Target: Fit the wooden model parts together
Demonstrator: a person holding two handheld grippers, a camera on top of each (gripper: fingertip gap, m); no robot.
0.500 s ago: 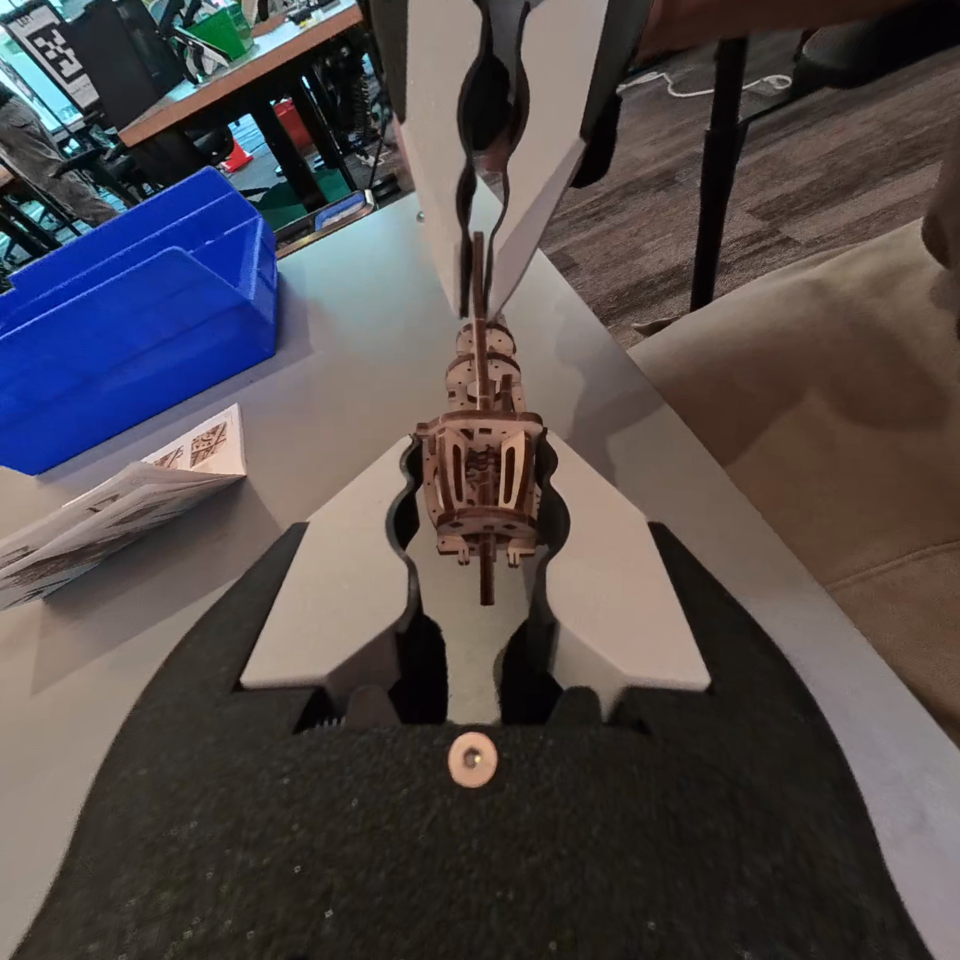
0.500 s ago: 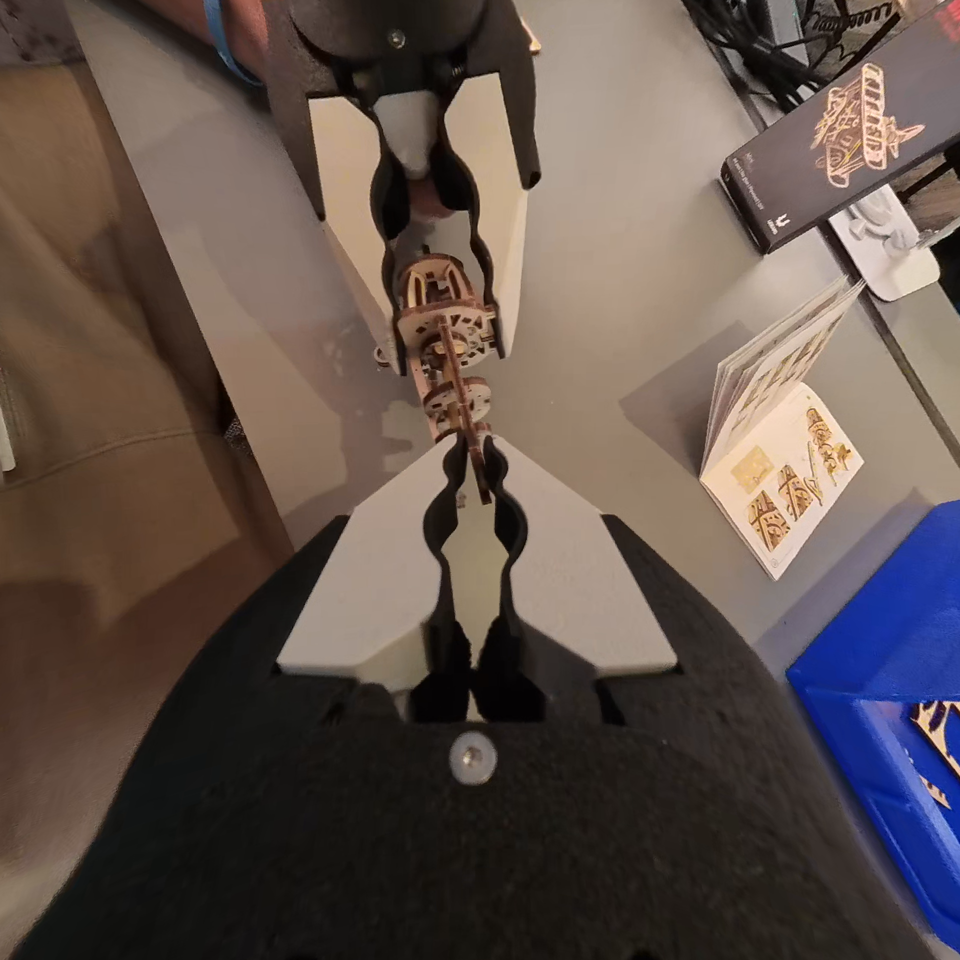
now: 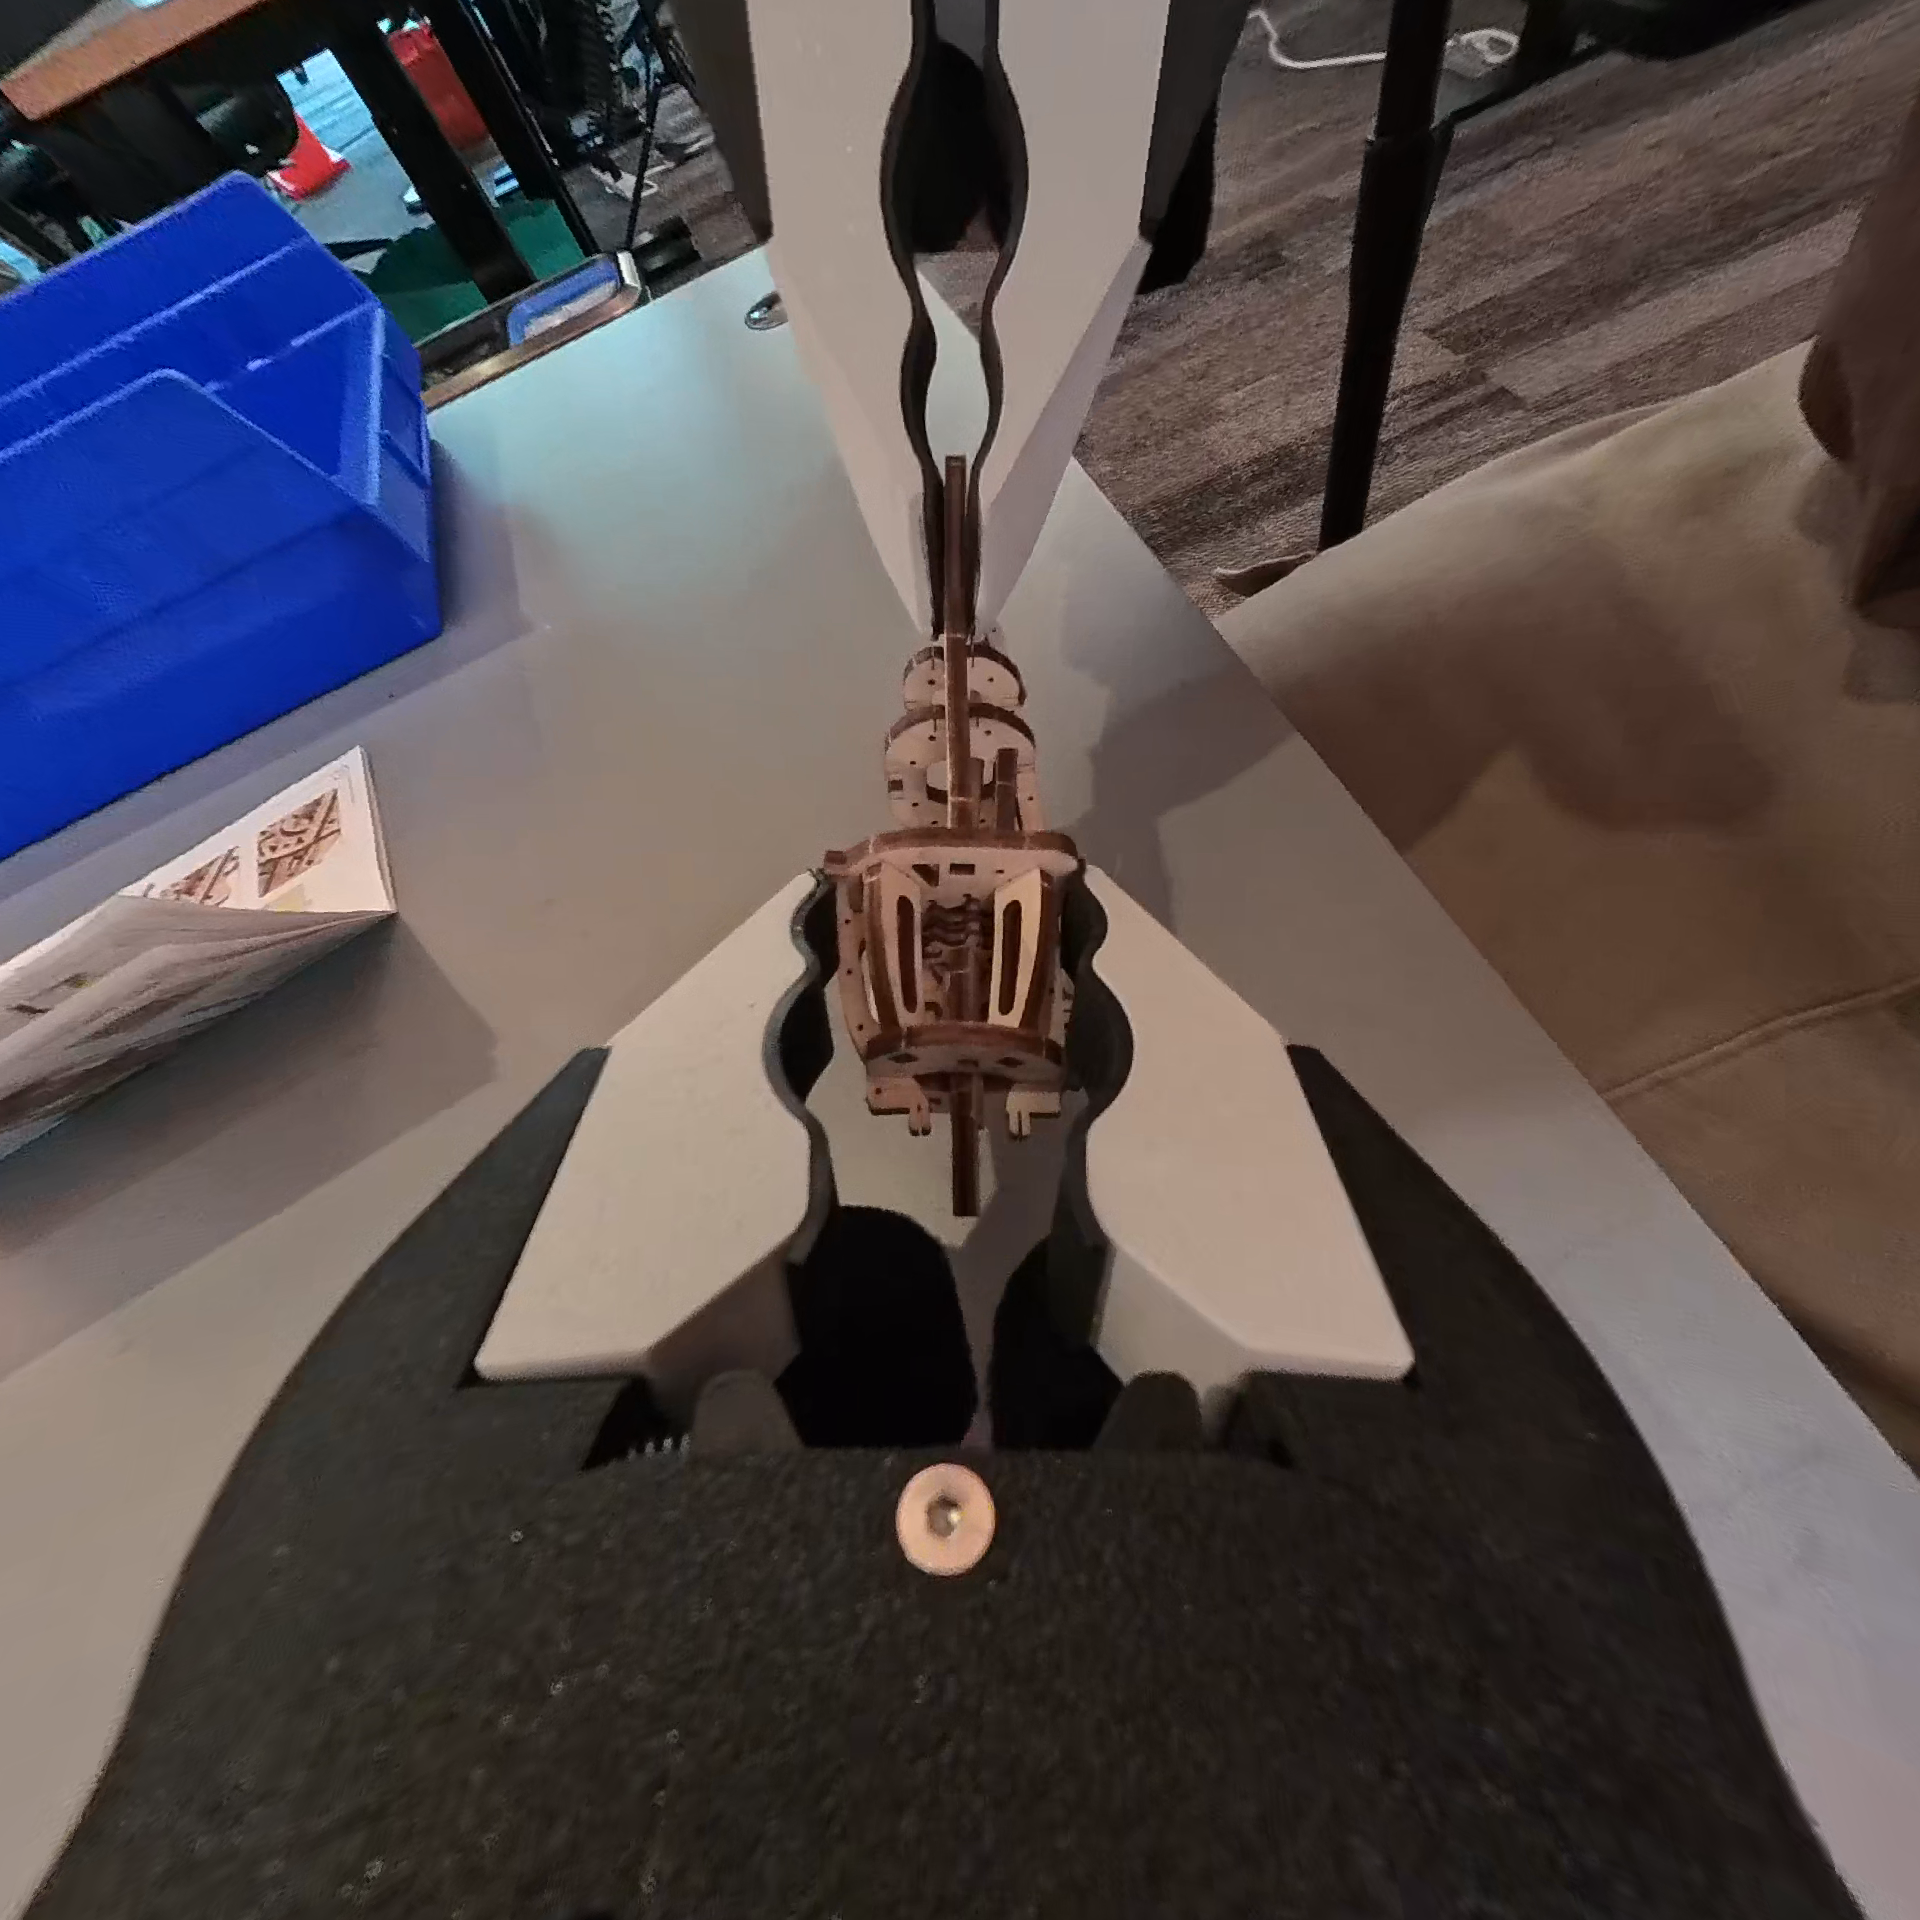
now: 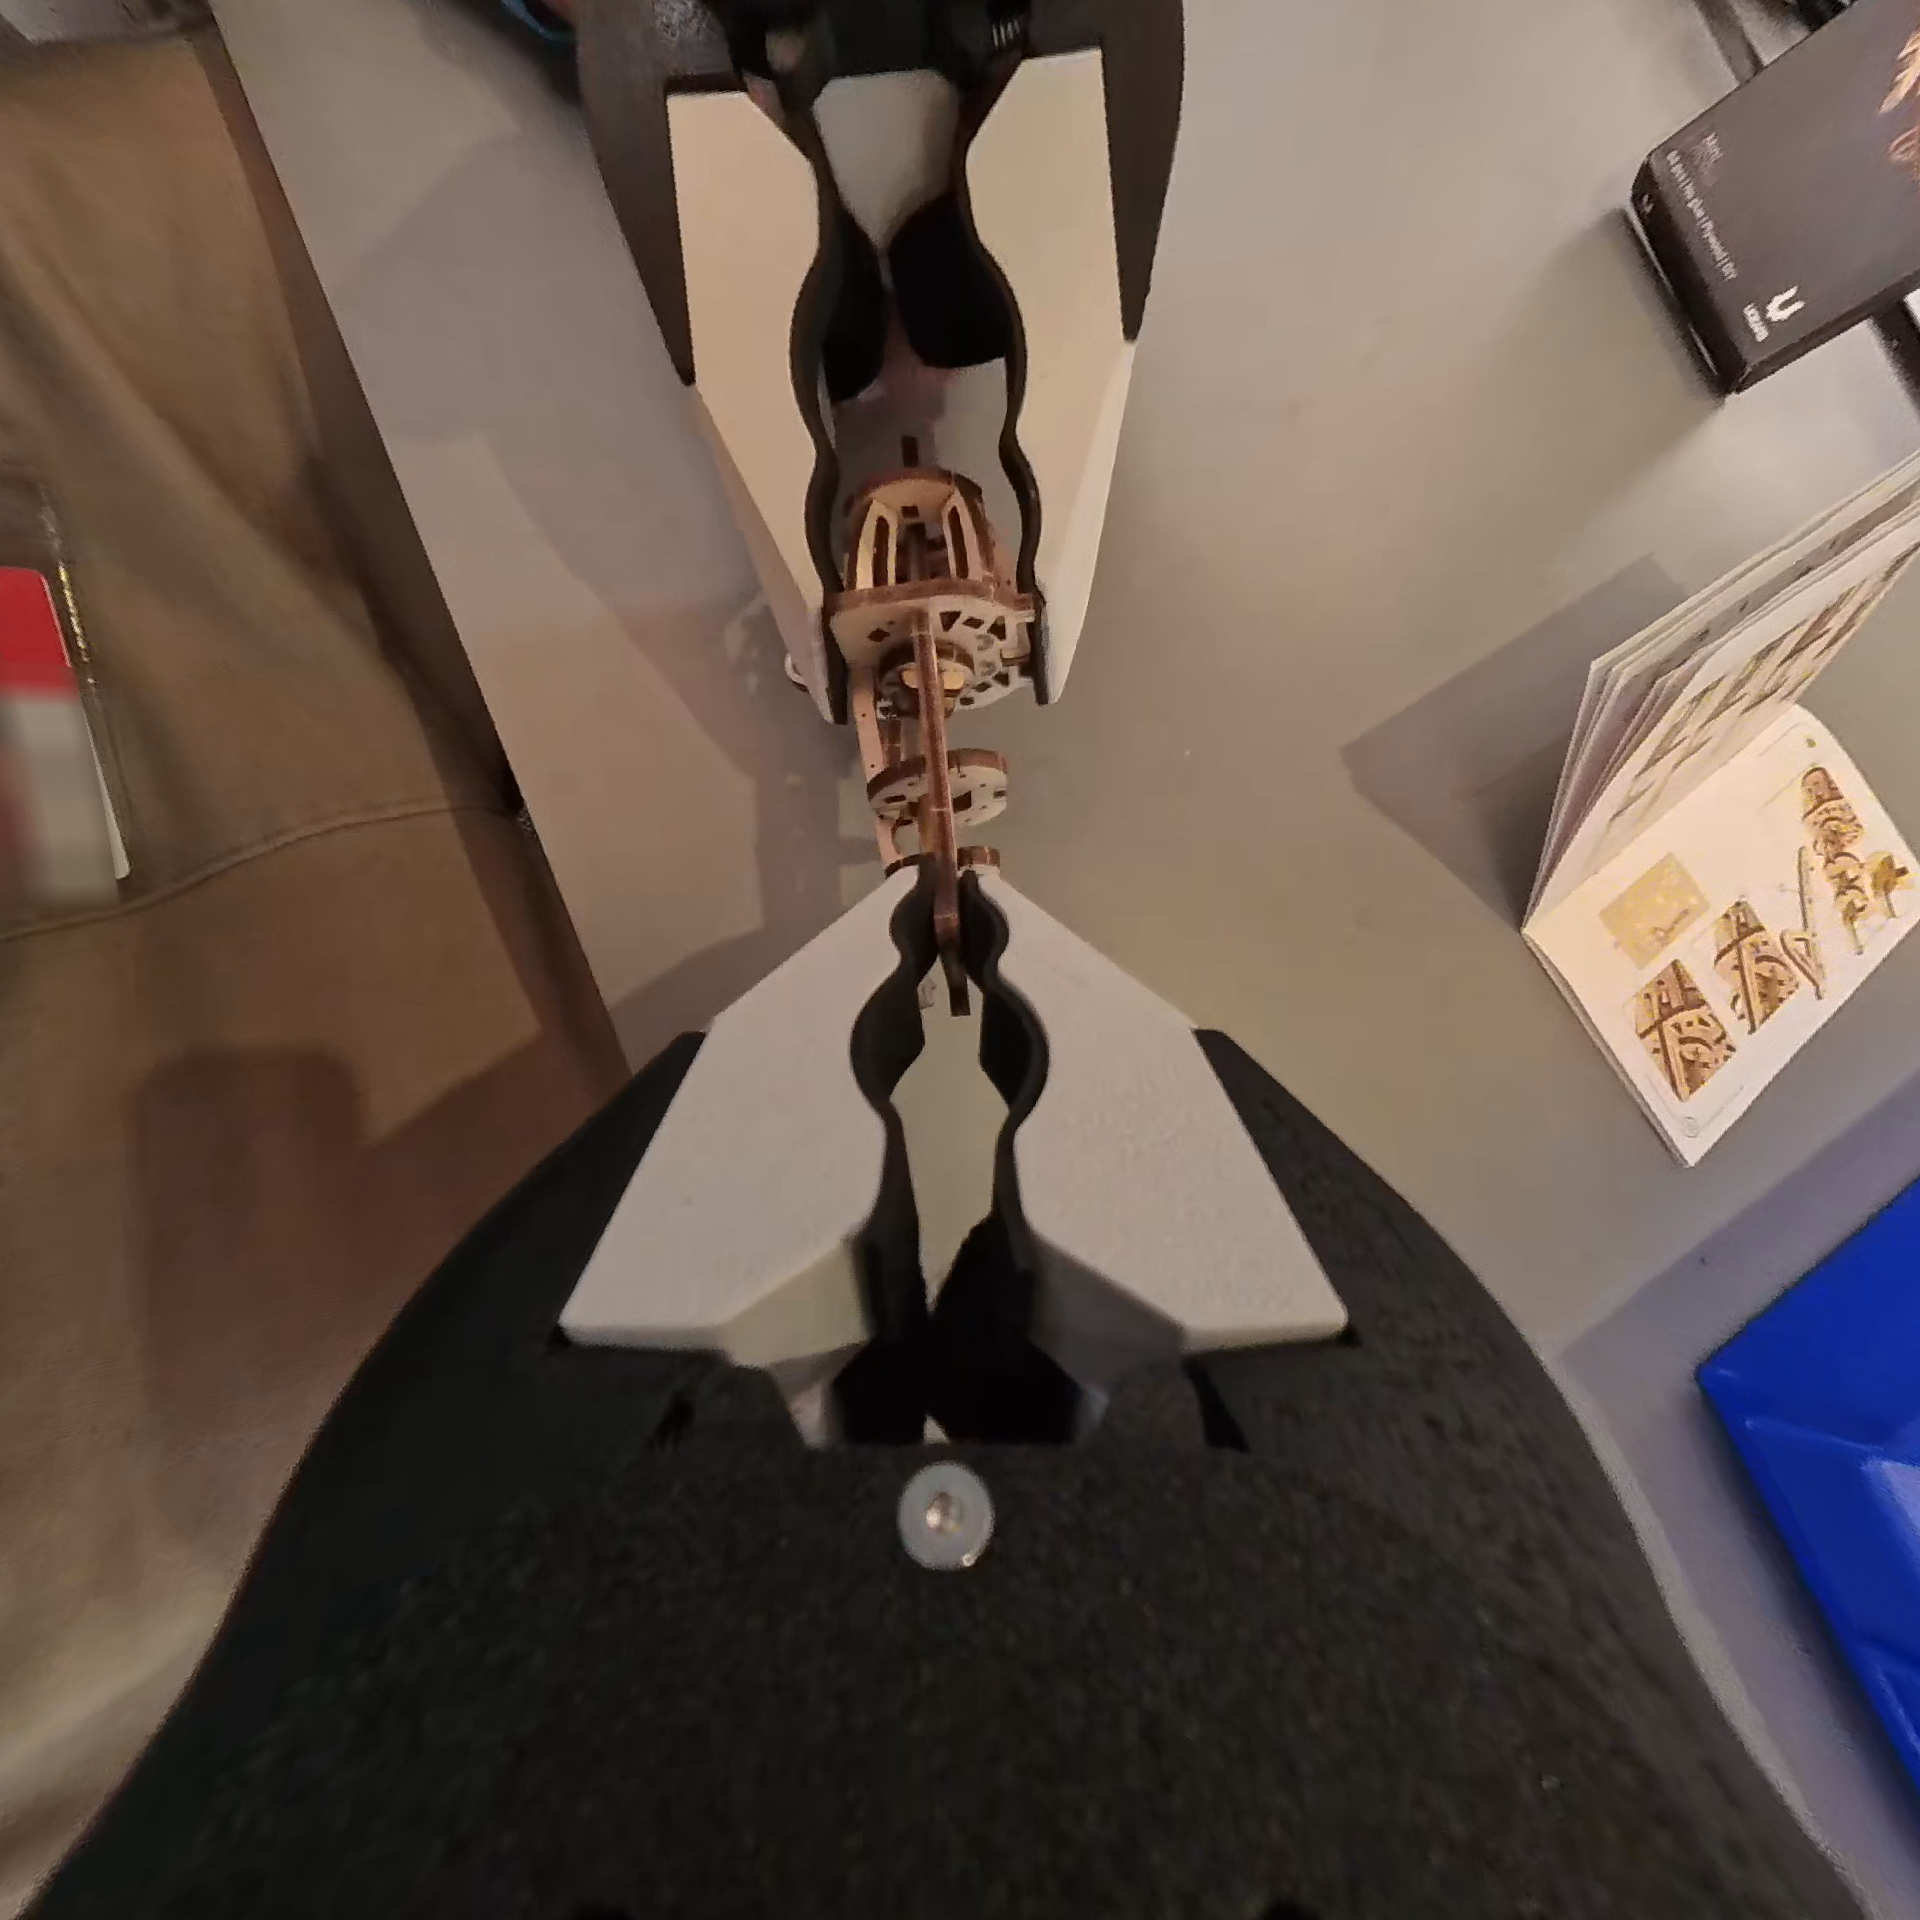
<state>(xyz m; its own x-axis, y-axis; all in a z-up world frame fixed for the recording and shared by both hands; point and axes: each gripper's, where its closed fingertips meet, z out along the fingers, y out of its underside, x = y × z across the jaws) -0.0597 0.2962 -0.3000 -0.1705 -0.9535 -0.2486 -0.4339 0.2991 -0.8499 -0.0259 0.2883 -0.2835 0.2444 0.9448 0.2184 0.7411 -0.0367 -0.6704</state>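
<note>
The wooden model (image 3: 951, 966) is a small cage-like body with discs strung on a thin flat shaft (image 3: 954, 540). My left gripper (image 3: 951, 904) is shut on the cage body and holds it above the grey table (image 3: 644, 582). My right gripper (image 4: 940, 894) faces it and is shut on the far end of the shaft (image 4: 948, 935). In the left wrist view the right gripper (image 3: 954, 603) comes in from the top. In the right wrist view the left gripper (image 4: 935, 686) is at the top with the cage (image 4: 920, 566) between its fingers. The discs (image 4: 935, 795) sit between the two grippers.
A blue bin (image 3: 208, 499) stands on the table, also seen in the right wrist view (image 4: 1818, 1507). An open instruction booklet (image 4: 1714, 914) lies beside it. A black box (image 4: 1787, 208) is farther off. A person's beige clothing (image 3: 1558, 779) lies past the table edge. Spacing between my two grippers at the tips: around 5 cm.
Both grippers keep their holds. The left gripper and the cage have shifted slightly, so the model now lines up straighter between the two grippers.
</note>
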